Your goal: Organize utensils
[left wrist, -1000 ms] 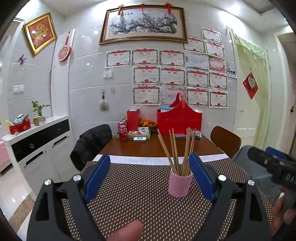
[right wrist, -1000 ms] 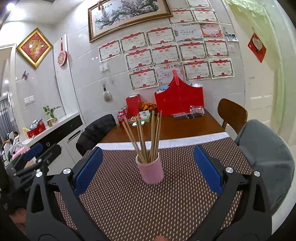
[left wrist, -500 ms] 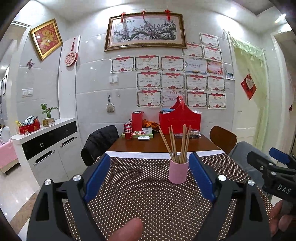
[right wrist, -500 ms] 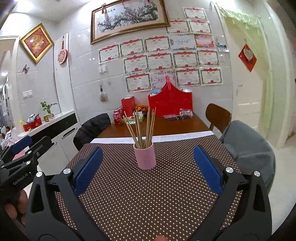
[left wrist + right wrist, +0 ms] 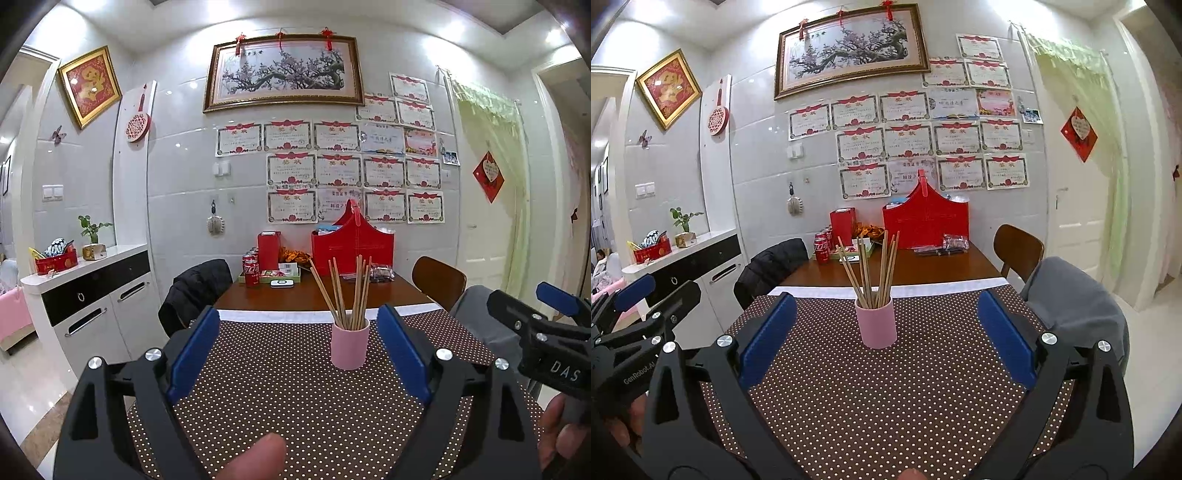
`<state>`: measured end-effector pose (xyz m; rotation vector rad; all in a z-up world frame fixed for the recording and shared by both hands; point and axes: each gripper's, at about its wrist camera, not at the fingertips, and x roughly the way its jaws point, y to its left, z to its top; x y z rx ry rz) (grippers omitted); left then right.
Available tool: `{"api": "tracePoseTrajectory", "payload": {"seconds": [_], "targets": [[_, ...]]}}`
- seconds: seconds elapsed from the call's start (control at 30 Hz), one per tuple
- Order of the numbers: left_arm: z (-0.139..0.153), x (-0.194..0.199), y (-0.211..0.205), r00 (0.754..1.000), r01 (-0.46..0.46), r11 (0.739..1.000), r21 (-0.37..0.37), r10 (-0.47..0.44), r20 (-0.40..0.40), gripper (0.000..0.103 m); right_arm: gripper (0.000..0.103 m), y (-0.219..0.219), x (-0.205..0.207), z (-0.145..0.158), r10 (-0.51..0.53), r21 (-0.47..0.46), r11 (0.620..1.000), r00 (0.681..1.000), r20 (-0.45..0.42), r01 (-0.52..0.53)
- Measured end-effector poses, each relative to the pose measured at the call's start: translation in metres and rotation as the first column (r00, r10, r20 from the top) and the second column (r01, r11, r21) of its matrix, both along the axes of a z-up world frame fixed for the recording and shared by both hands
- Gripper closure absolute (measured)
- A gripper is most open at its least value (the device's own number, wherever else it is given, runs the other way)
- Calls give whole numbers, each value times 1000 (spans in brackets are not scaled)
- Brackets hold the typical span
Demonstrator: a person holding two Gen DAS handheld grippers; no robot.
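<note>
Both the left gripper and right gripper hang spread and empty, the pink cup of chopsticks ahead between their fingers; a careless nudge could tip it

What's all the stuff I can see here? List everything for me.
pink cup: one, pink, standing on the dotted cloth
chopsticks: a bundle, count unclear, wooden, upright in the cup
dotted cloth: one, brown with white dots, covering the near table
red basket: one, red, far end of the table by the wall
soda cans: several, red, far left of the table
chairs: one brown, others draped with dark and grey clothing
left gripper: black with blue pads, open
right gripper: black with blue pads, open
</note>
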<state>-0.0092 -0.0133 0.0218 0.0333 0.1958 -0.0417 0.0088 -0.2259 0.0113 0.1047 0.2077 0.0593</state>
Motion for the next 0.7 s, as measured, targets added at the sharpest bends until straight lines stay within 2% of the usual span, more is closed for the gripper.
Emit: {"api": "tracePoseTrajectory", "payload": {"seconds": [0.7], "targets": [[-9, 30, -2, 999, 29, 999, -24, -30, -36, 17, 6, 9, 23, -9, 3, -15, 1000, 1000, -19, -3]]}}
